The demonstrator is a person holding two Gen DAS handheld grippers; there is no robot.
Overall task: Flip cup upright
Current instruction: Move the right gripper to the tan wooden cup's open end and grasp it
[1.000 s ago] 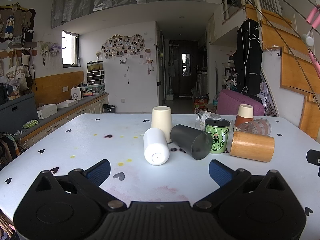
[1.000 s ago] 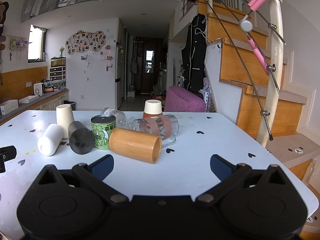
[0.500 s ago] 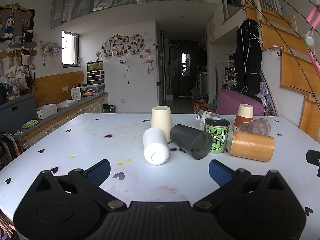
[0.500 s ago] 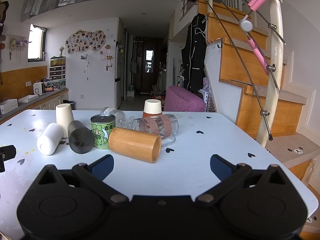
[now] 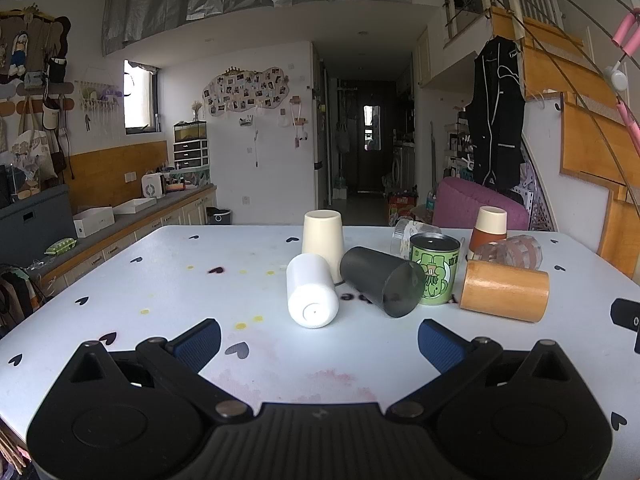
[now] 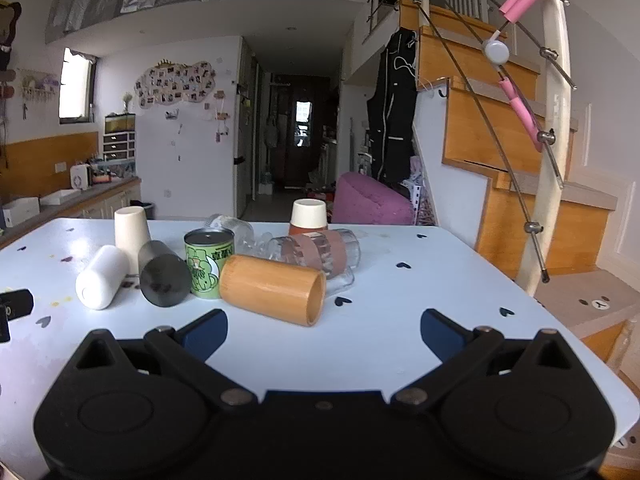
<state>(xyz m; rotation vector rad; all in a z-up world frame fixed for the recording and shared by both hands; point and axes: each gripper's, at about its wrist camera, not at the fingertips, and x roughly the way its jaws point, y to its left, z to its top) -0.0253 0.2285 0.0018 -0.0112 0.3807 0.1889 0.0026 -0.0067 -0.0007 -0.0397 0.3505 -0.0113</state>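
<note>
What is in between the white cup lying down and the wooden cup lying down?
The black cup, on its side, and the green can, standing up, lie between the white cup and the wooden cup. Both wrist views show it.

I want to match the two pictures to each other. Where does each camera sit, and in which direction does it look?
Left wrist: sits behind the open left gripper, low over the table, facing the white cup lying on its side.
Right wrist: sits behind the open right gripper, further right, facing the bamboo cup; stairs at right.
Shared: the same cluster of cups, the green can and the hallway.
</note>
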